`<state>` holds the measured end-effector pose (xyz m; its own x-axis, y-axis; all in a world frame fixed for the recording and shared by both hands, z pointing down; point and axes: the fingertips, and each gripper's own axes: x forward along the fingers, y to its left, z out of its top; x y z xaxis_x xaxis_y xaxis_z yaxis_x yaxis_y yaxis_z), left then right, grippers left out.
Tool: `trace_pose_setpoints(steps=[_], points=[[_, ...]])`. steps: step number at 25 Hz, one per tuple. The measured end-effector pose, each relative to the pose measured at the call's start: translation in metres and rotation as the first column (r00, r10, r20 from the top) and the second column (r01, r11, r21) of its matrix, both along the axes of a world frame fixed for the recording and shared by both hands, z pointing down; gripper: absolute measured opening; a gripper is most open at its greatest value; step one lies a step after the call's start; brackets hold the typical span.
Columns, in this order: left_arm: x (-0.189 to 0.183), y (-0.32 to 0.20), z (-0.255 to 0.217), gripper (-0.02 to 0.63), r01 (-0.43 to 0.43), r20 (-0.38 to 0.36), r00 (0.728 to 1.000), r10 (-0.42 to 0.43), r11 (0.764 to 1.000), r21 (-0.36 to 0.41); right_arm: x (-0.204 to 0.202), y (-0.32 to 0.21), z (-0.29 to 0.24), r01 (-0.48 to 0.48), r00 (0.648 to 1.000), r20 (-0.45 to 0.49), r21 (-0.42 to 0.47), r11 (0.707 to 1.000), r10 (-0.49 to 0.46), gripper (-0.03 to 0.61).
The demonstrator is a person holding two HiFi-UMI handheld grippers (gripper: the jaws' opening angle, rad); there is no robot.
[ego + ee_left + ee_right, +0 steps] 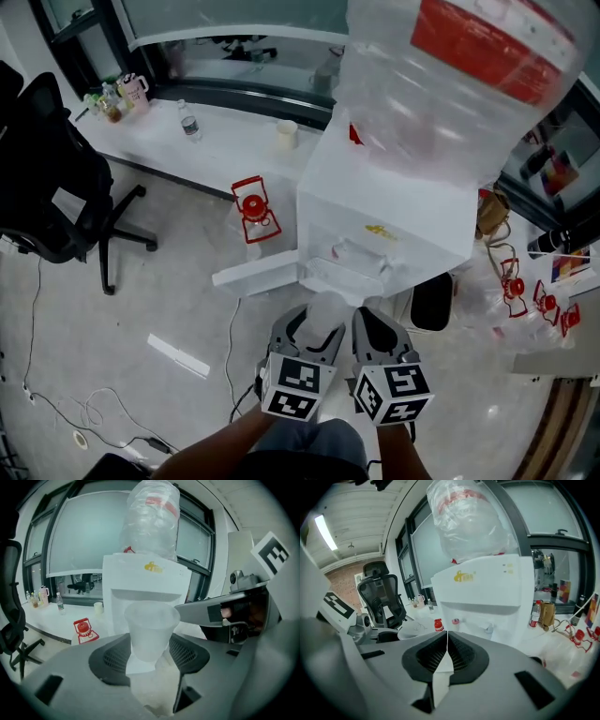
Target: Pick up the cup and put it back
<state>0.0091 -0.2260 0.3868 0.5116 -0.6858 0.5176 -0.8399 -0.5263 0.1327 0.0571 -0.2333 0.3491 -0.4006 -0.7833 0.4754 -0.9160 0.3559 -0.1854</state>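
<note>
A translucent plastic cup [325, 309] stands upright between the jaws of my left gripper [314, 321], which is shut on it. In the left gripper view the cup [151, 630] fills the gap of the left gripper [150, 644], with both pads against its sides. Close on its right, my right gripper [366, 319] is shut with nothing in it; in its own view the right gripper [447, 641] has its jaws meeting edge to edge. Both point at the white water dispenser [394, 216] and hang just short of its drip tray [342, 272].
A large clear water bottle [450, 75] sits on top of the dispenser. A white desk [216, 141] with bottles and a cup runs along the window. A black office chair [47, 178] stands at left. Red bottle handles [255, 208] and cables [94, 412] lie on the floor.
</note>
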Motion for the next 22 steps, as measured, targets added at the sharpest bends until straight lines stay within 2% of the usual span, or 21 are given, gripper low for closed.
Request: trace_pose_setpoints(steps=[13,22], points=[[0.020,-0.016,0.162,0.259,-0.015,0.022,1.000,0.014,0.998,0.053,0.011,-0.008,0.159,0.051,0.999,-0.012,0.036,0.998,-0.051,0.021],[0.025,-0.041,0.274,0.259,-0.043,0.022,0.999,0.042,0.997,0.060,0.016,-0.034,0.257,0.054,0.998,-0.030,0.084,0.995,-0.052,0.021]])
